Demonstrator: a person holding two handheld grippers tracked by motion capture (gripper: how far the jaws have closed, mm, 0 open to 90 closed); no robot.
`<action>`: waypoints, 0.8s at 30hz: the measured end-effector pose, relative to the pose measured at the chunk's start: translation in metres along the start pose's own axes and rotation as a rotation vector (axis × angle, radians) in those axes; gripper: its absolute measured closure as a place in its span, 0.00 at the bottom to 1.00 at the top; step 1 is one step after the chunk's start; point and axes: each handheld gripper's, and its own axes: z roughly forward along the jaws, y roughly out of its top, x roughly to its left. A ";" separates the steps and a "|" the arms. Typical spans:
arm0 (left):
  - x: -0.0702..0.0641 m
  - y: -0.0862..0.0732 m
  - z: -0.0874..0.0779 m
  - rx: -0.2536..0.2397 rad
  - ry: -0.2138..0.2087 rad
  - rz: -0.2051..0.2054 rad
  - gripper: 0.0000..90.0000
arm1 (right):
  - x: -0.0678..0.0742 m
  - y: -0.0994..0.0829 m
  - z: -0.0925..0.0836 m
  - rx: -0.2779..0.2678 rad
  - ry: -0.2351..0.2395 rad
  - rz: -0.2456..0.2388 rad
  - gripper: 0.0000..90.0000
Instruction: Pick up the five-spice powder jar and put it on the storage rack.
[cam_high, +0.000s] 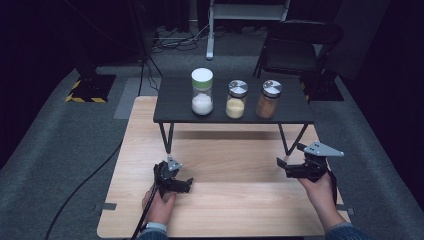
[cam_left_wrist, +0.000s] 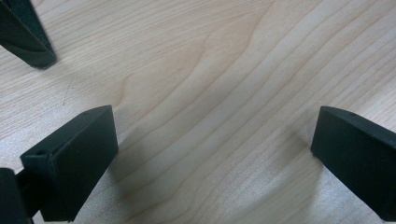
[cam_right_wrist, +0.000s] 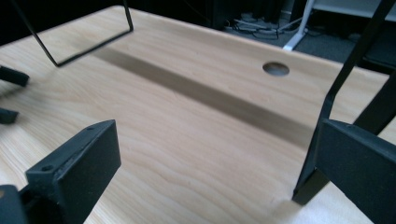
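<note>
Three jars stand in a row on a low black shelf: a tall white-lidded jar with white powder, a silver-lidded jar with yellow contents, and another silver-lidded jar with brown contents. My left gripper rests low over the wooden table, pointing right, open with bare wood between its jaws. My right gripper sits near the shelf's front right leg, pointing left, open and holding nothing.
The shelf's wire legs stand on the table between the grippers and the jars. A round cable hole lies under the shelf. A black chair and cables sit on the carpet behind.
</note>
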 end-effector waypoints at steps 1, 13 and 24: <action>0.000 0.000 0.000 0.000 0.000 0.000 0.00 | 0.000 -0.002 0.001 0.008 -0.003 -0.002 0.00; 0.000 0.000 0.000 0.000 0.000 0.000 0.00 | 0.003 -0.025 0.019 0.116 -0.023 0.002 0.00; 0.000 0.000 0.000 0.000 0.000 0.000 0.00 | 0.009 -0.036 0.036 0.202 -0.024 -0.015 0.00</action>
